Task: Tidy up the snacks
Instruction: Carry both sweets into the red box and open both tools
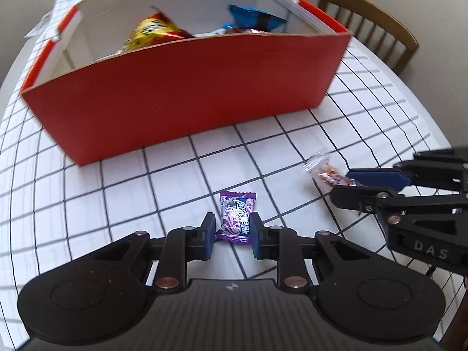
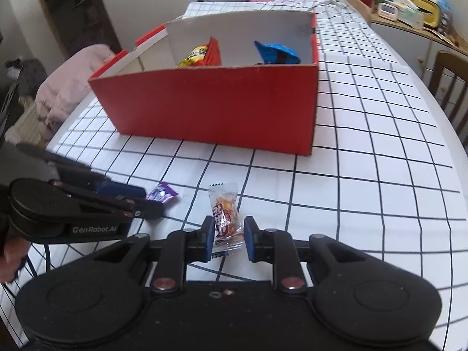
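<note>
A purple candy packet [image 1: 237, 219] lies on the checked tablecloth between the pads of my left gripper [image 1: 231, 235], whose jaws stand around it, touching or nearly so. A clear packet with a red-orange snack [image 2: 225, 219] sits between the pads of my right gripper [image 2: 226, 238], closed about it. The red cardboard box [image 1: 187, 99] stands behind, holding a yellow-red bag [image 1: 152, 32] and a blue bag [image 1: 254, 19]. Each gripper also shows in the other's view: the right one [image 1: 345, 184] and the left one [image 2: 146, 201].
A wooden chair [image 1: 368, 26] stands at the table's far right. A shelf with bottles and clutter [image 2: 409, 8] is beyond the table. Pink cloth [image 2: 67, 84] lies off the left edge. The box [image 2: 222, 102] is open-topped with its flaps [image 2: 140, 44] folded out.
</note>
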Available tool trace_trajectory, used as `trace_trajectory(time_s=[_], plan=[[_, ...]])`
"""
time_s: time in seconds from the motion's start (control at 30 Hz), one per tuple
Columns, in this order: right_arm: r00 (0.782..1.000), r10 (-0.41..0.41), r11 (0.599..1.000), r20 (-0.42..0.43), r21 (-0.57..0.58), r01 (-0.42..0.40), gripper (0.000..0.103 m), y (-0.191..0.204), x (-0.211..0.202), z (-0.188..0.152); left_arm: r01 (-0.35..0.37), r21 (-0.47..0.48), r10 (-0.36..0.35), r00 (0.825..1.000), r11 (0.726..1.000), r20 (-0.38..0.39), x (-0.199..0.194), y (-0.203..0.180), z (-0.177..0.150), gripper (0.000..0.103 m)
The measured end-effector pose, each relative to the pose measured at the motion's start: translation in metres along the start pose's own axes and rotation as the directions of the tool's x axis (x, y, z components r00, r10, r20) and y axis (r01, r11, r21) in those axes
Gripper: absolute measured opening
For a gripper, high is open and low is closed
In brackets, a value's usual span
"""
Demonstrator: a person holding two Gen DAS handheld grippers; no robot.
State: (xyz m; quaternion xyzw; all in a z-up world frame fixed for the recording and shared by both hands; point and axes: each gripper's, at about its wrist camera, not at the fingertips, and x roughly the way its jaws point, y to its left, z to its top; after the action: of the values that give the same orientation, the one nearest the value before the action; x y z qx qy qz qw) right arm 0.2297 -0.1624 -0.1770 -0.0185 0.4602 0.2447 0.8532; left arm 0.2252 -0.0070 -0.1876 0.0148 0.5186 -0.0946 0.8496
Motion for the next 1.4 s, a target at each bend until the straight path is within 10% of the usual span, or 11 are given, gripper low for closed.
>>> trace_trajectory(time_s=[0.73, 1.4], plan=[[0.988, -0.039, 0.998, 0.149, 0.058, 0.03, 0.021, 0.03, -0.083, 0.016, 0.006, -0.163, 0.027, 0.979, 0.987, 0.203, -0.112, 0.018, -0.008, 0.024], [0.963, -0.055, 0.998, 0.263, 0.023, 0.05, 0.021, 0.041, -0.094, 0.103, -0.07, -0.209, 0.135, 0.941, 0.975, 0.311, -0.152, 0.04, 0.067, 0.024]])
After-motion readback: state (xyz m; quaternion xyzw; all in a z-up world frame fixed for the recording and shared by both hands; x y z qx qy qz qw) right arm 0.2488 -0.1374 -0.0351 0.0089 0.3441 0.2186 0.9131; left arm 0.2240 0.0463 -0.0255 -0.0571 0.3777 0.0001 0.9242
